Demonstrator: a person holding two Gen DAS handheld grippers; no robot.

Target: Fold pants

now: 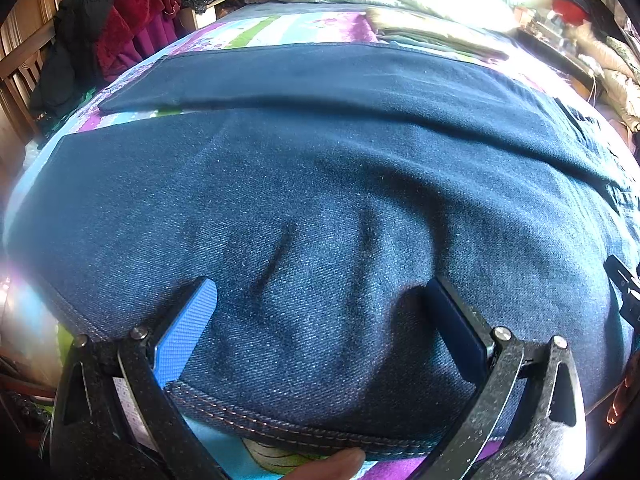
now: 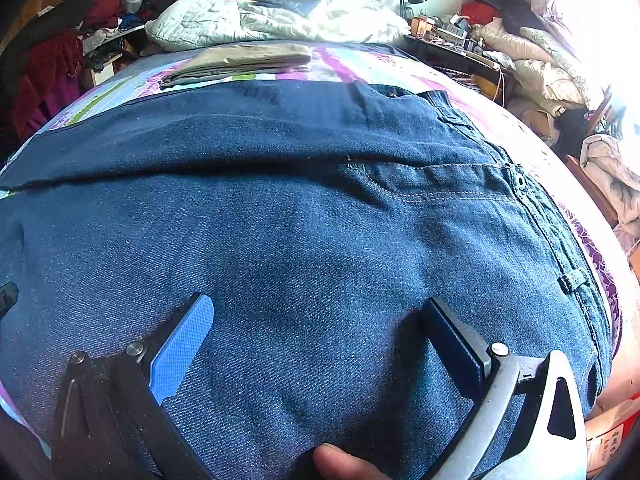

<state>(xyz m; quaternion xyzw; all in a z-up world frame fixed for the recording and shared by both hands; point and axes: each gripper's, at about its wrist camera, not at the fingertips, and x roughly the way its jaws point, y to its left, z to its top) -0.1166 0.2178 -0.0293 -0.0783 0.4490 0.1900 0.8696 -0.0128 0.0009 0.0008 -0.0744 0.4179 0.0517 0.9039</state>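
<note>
In the left wrist view, the jeans (image 1: 320, 200) lie spread flat on the bed (image 1: 256, 32). They fill most of the picture. One leg lies far away and the other lies near, with a thin strip of bed sheet showing between them on the left. The left gripper (image 1: 320, 304) has its fingers wide apart, and both rest on the near leg, close to the stitched hem at the near edge. They are not pinching anything. A fingertip (image 1: 336, 465) shows at the very bottom, just under the hem.

What could go wrong here? The fingers might close on only the top layer of cloth, so the bottom layer would stay behind and the fold would bunch up. There are small wrinkles just past the fingers, and these could get pressed into the fold.

I can see no words to read in this view.

In the right wrist view, the jeans (image 2: 304, 240) are seen near the waist end. The waistband with its button (image 2: 520, 181) and belt loops runs down the right side. The right gripper (image 2: 320, 320) also has its fingers wide apart, resting on the cloth and holding nothing. A pile of folded tan cloth (image 2: 240, 62) sits farther up the bed.

If one hand lifts before the other, the jeans could twist and land crooked.

A box (image 2: 612, 432) at the near right corner has small red marks, too blurry to read.
</note>
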